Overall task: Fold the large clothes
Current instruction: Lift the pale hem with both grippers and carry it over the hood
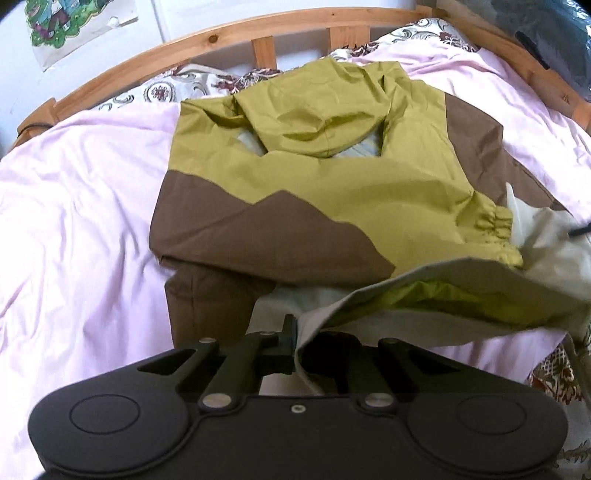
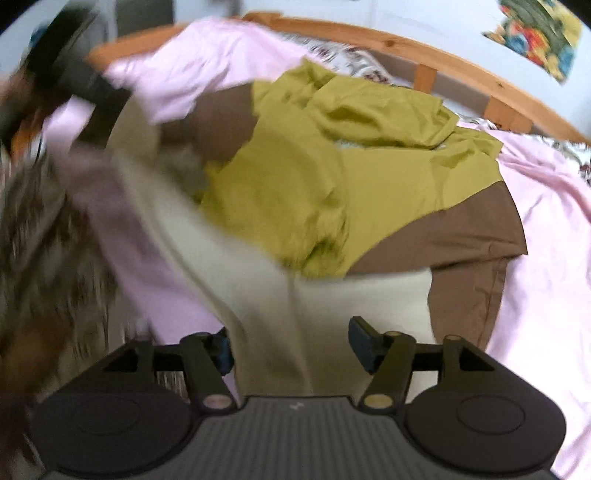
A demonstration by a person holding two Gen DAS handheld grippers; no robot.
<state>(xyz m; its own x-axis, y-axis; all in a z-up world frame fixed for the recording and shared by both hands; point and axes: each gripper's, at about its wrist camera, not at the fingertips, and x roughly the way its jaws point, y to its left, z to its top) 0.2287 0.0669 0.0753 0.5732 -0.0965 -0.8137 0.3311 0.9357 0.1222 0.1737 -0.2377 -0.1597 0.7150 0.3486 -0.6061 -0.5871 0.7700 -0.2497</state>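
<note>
An olive-green and brown hooded jacket (image 1: 332, 184) lies spread on the bed, hood towards the headboard. My left gripper (image 1: 295, 347) is shut on the jacket's near edge, and the flap (image 1: 443, 288) it holds is raised, showing cream lining outside and green inside. In the right wrist view the same jacket (image 2: 369, 177) lies ahead. My right gripper (image 2: 291, 347) is open, and a strip of the cream lining (image 2: 369, 295) runs between its spread fingers without being pinched. The left side of that view is blurred. A dark shape (image 2: 85, 85) at upper left meets the lifted cloth.
A pink sheet (image 1: 74, 221) covers the bed around the jacket. Patterned bedding (image 1: 159, 92) lies along the curved wooden headboard (image 1: 258, 29). A colourful picture (image 1: 55, 22) hangs on the white wall behind. Patterned cloth (image 1: 554, 369) hangs off the near right edge.
</note>
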